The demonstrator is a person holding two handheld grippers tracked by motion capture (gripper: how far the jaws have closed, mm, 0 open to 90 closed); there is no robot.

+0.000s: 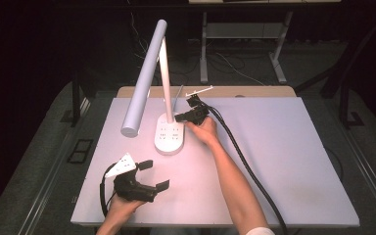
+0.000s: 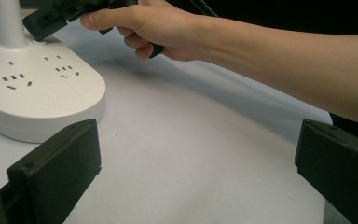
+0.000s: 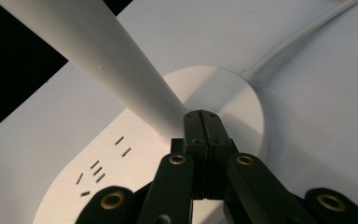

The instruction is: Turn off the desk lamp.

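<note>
My right gripper [image 3: 201, 122], jaws pressed together, sits at the lamp [image 1: 162, 93] base; left gripper [image 1: 147, 176] gapes idle. Lamp looks rigid, top-heavy; I'd grip the post.

Lab-like recording space: white table [image 1: 284, 161], dark surround, metal frame legs [image 1: 204, 49], loose floor cables [image 1: 225, 61].

High view looking down from above the lamp base [image 1: 169, 136], left gripper view low beside it, facing across the table, right gripper view close above it, all sharing the base
</note>
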